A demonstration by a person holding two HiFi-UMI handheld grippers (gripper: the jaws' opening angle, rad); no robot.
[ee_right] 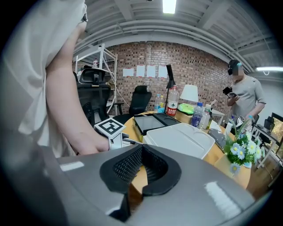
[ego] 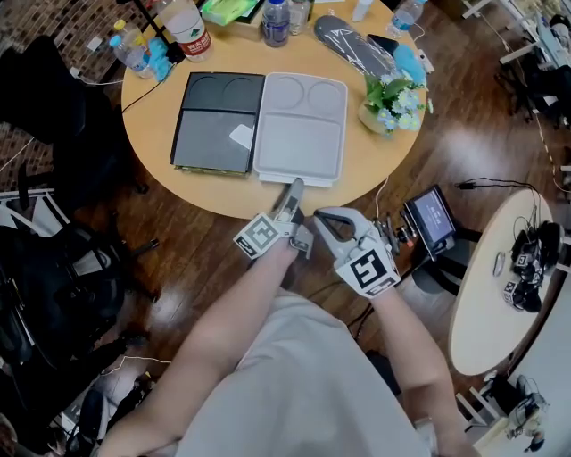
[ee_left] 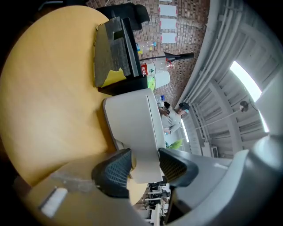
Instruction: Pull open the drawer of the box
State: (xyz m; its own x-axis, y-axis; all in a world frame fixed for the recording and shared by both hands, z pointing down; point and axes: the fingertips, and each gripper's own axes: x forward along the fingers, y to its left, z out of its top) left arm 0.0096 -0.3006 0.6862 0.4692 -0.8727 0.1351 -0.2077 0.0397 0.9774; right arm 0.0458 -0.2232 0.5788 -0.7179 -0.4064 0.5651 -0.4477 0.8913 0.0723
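Observation:
A white box [ego: 299,125] lies flat on the round wooden table [ego: 161,98], with a black box [ego: 219,120] against its left side. My left gripper [ego: 293,189] reaches to the white box's near edge. In the left gripper view the white box [ee_left: 132,119] has a front tab that runs down between the jaws of the left gripper [ee_left: 145,164], which stand open on either side of it. My right gripper [ego: 326,219] hangs just off the table's near edge, shut and empty. Its pads meet at the tips in the right gripper view [ee_right: 142,148], with the white box [ee_right: 181,139] beyond.
A flower pot [ego: 390,98] stands right of the white box. Bottles [ego: 187,27] and a dark oblong board [ego: 352,45] sit at the table's far side. A small screen device [ego: 431,217] and a second round table [ego: 500,286] are at the right. A person [ee_right: 243,97] stands beyond.

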